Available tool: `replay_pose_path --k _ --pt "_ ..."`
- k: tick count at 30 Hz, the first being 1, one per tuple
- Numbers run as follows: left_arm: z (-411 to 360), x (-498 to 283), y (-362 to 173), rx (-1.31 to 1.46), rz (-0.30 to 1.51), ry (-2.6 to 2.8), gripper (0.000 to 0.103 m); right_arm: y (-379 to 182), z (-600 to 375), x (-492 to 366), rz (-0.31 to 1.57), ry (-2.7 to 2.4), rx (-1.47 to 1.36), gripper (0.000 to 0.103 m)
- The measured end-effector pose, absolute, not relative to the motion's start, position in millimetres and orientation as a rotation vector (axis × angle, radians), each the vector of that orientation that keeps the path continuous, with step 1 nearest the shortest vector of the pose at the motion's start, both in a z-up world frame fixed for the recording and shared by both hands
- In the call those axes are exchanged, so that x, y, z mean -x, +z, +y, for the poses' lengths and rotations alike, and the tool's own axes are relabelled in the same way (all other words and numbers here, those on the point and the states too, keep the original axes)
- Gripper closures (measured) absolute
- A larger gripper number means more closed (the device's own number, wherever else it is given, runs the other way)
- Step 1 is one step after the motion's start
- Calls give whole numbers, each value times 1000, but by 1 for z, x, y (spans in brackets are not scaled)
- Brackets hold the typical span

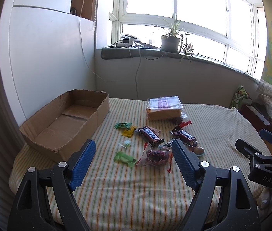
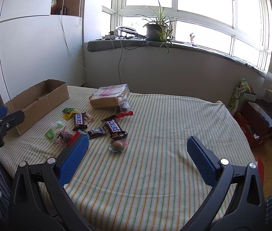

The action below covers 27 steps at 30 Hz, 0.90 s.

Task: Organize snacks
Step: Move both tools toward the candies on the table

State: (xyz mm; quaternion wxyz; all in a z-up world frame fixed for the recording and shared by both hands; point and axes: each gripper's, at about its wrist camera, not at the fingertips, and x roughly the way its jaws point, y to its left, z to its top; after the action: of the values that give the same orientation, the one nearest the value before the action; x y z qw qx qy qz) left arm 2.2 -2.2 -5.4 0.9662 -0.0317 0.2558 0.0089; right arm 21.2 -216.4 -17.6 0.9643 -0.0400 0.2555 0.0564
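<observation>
An empty cardboard box (image 1: 64, 123) stands at the table's left; it also shows in the right wrist view (image 2: 39, 100). Snacks lie scattered mid-table: two Snickers bars (image 1: 149, 135) (image 2: 114, 128), a bag of bread (image 1: 164, 108) (image 2: 110, 96), green candies (image 1: 125, 158), a yellow packet (image 1: 129, 131), a clear bag of dark red sweets (image 1: 155, 156) and a round chocolate (image 2: 117, 144). My left gripper (image 1: 134, 147) is open and empty, above the near snacks. My right gripper (image 2: 137, 144) is open and empty over the striped cloth, right of the pile.
The table wears a striped cloth (image 2: 164, 125). A window sill with a potted plant (image 1: 170, 40) and cables runs behind. Red boxes (image 2: 257, 123) and a green package stand on the floor to the right. A white cabinet (image 1: 45, 57) stands behind the box.
</observation>
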Motion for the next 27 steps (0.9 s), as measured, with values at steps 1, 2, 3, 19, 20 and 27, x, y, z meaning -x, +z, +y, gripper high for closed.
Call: replay_pose_path --k 1,2,3,19,20,27 --pt "-2 -2 -6 64 517 18 22 -18 -217 -21 518 116 80 0" --pt "-2 -2 -6 62 518 19 22 -18 -216 -22 518 116 81 0" --pt "-2 -3 -7 62 518 18 22 -18 -216 -22 518 115 82 0" --pt "2 -14 -14 90 525 9 22 -27 -217 -35 559 159 72 1" --pt "2 -15 -15 84 533 12 22 -28 -217 -36 564 166 72 3" --pt "13 -21 -28 122 591 10 22 -36 -218 -50 607 197 73 9"
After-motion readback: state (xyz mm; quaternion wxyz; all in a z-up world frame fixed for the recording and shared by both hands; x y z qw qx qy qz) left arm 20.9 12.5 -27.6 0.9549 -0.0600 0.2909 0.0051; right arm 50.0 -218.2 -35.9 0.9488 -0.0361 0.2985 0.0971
